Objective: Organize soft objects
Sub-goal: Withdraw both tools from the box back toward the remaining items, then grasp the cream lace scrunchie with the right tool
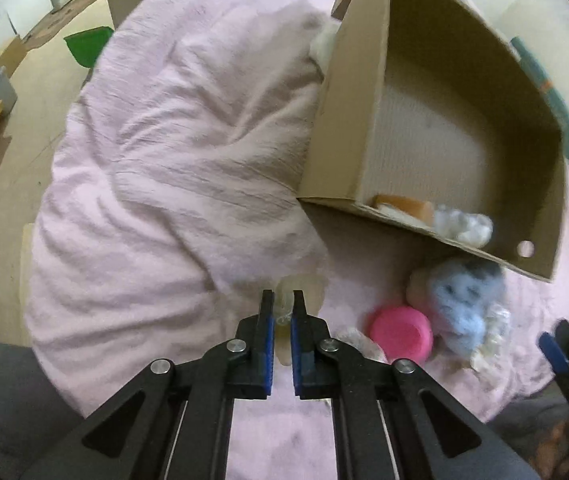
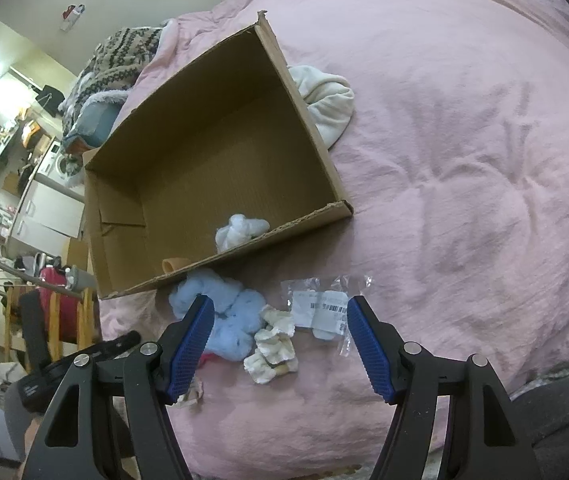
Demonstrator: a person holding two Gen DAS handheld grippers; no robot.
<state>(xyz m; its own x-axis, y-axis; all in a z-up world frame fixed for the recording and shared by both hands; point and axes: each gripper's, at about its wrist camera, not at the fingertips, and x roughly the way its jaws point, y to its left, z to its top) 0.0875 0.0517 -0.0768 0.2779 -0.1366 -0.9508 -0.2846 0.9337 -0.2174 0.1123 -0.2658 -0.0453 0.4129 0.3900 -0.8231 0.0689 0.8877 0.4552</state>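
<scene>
Your left gripper [image 1: 283,300] is pinching a pale, crinkly item [image 1: 284,308] between nearly closed fingers. Your right gripper [image 2: 280,320] is spreading wide, holding nothing, over the fluffy blue plush [image 2: 236,320] beside the cardboard box [image 2: 316,132].

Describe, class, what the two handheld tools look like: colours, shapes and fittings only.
Both match. The left tool has black angular linkage arms with triangular cut-outs, round silver pivot bolts, and two straight fingers lined with blue pads. The right tool is built the same; its blue pads show a fine ribbed grid texture. No cables, markings or sleeves are visible.
</scene>
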